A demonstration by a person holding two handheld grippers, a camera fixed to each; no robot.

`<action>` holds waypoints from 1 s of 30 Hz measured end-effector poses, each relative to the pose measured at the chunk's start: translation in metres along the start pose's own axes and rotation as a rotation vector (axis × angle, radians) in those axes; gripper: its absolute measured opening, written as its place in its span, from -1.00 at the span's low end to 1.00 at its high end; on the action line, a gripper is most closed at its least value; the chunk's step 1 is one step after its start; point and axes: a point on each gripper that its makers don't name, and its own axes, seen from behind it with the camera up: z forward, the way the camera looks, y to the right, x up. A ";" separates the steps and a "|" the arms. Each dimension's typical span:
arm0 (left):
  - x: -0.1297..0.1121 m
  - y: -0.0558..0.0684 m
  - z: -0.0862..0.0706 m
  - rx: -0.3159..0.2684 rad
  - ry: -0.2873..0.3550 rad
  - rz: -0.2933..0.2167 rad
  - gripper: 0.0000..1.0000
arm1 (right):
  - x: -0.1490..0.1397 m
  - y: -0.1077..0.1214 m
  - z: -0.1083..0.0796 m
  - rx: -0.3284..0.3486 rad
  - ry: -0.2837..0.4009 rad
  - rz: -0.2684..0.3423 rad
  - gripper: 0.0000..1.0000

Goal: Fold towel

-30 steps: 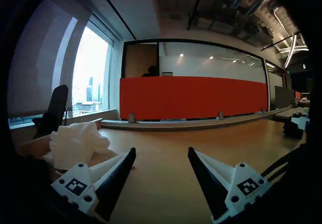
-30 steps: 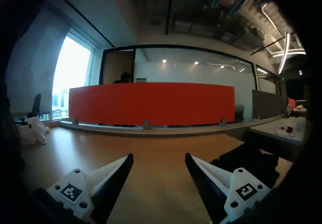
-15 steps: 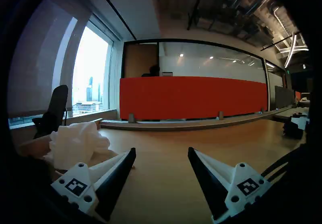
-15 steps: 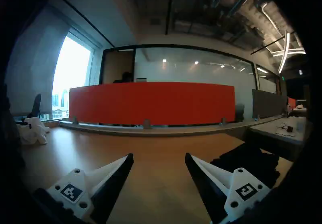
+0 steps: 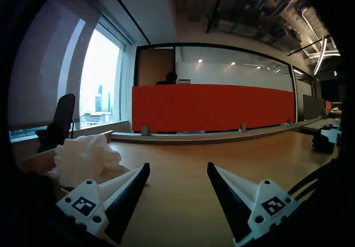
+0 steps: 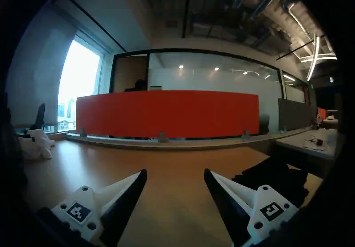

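Crumpled white towel [image 5: 84,158] heap; left hand-held gripper [image 5: 177,164] and right hand-held gripper [image 6: 175,171] both wide, empty.

wooden table [image 5: 186,158]; crumpled white towel [image 5: 84,158] lying at window end; black cloth [image 6: 275,176] heaped at opposite end.

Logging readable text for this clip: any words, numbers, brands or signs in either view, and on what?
No readable words or numbers.
On the left gripper: black-and-white square markers, code patterns, not text.
On the right gripper: likewise.
Small white panel above the red divider: too small to tell whether it carries text.
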 end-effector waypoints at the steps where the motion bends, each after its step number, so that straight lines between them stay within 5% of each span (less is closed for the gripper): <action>1: 0.000 0.000 0.000 0.000 0.000 0.000 0.92 | 0.000 0.000 0.000 0.000 0.000 0.000 0.99; 30: -0.002 0.001 0.000 0.000 0.001 -0.002 0.92 | 0.000 0.001 0.002 0.000 0.000 0.000 0.99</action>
